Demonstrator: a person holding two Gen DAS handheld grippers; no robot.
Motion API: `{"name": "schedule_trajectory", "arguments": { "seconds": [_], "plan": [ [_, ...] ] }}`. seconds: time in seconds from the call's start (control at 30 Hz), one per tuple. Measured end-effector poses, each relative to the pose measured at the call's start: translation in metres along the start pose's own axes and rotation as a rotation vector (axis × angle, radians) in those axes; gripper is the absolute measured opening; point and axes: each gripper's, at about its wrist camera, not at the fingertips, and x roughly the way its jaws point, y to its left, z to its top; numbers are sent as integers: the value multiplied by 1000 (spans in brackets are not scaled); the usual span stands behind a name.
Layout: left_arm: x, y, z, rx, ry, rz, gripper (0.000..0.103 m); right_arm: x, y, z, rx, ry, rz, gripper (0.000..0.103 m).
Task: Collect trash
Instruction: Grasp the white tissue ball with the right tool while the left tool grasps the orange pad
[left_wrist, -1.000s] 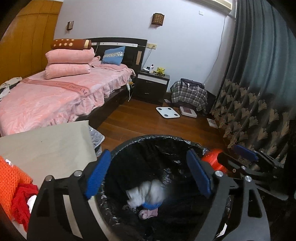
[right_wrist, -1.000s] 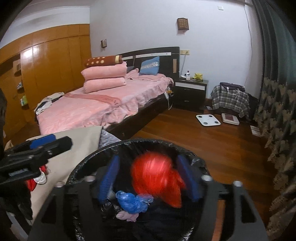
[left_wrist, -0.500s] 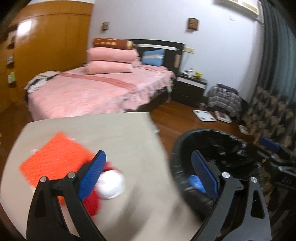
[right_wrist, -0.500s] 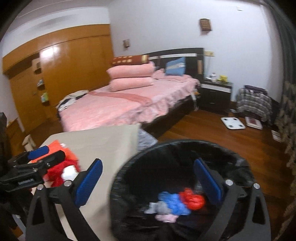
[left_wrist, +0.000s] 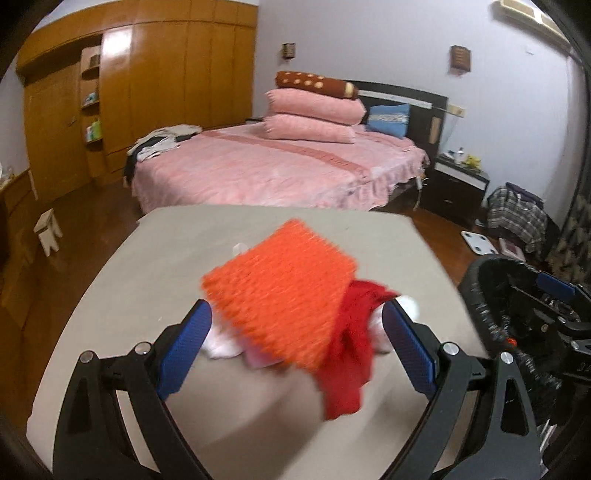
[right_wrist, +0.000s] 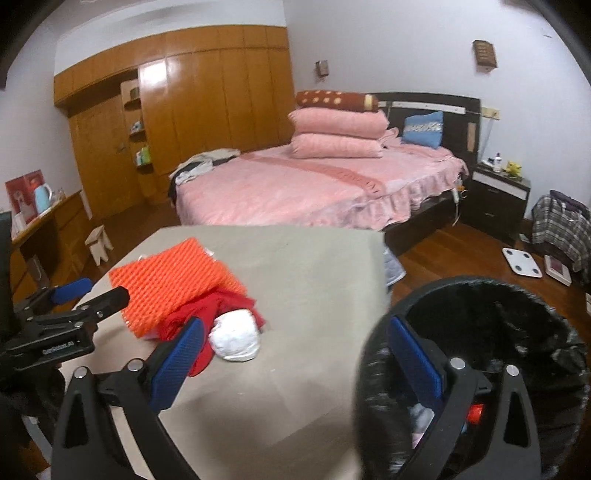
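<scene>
— Where was the trash?

— An orange mesh (left_wrist: 282, 291), a red rag (left_wrist: 351, 347) and a white wad (right_wrist: 236, 336) lay together on the table (right_wrist: 314, 280).

— And the bin (right_wrist: 517, 321)?

— Just beside the table's right edge, with scraps inside.

— The left gripper (left_wrist: 295, 343)?

— Spread wide, empty, its fingers either side of the pile.

— The right gripper (right_wrist: 295, 362)?

— Also apart, holding nothing, between wad and bin.

— Behind them?

— A pink bed (left_wrist: 280, 170).

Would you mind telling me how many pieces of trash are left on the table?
3 visible: an orange foam net, a red scrap partly under its near edge, and a white wad against the red scrap. More may hide beneath the net.
</scene>
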Motion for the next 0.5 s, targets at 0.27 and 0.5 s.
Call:
{"name": "schedule_trajectory", "arguments": {
  "seconds": [0.27,0.5],
  "plan": [
    [14,15,-13,-21,29,35,91,41,25,-11,-36,49,-4,97],
    [26,21,-23,-27,55,51,91,66,33,-19,-68,80,-11,96]
  ]
}}
